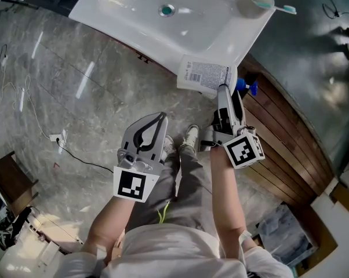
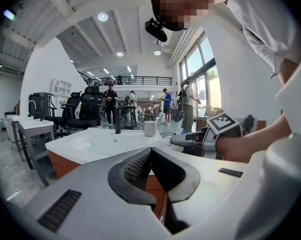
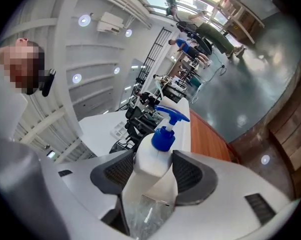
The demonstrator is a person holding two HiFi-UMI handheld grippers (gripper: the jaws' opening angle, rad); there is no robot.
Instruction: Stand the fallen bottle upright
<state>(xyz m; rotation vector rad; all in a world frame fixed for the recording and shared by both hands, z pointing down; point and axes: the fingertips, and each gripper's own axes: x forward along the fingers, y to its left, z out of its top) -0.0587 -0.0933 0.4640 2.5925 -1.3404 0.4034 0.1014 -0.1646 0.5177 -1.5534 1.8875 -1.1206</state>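
Note:
A white spray bottle [image 1: 204,76] with a printed label and a blue trigger head [image 1: 246,88] lies on its side at the near corner of the white sink counter [image 1: 134,22]. My right gripper [image 1: 225,95] is shut on its neck. The right gripper view shows the bottle [image 3: 149,160] pinched between both pads just under the blue trigger, in my right gripper [image 3: 150,173]. Lower left, my left gripper [image 1: 158,119] hangs over the floor, away from the bottle. In its own view my left gripper [image 2: 150,152] is shut with nothing in it.
A mug [image 1: 254,0] holding a toothbrush stands at the counter's far right corner, and the same mug [image 2: 149,128] shows beside a dark faucet [image 2: 118,122]. A wooden cabinet side [image 1: 279,132] drops away on the right. A cable and socket strip [image 1: 57,138] lie on the grey floor.

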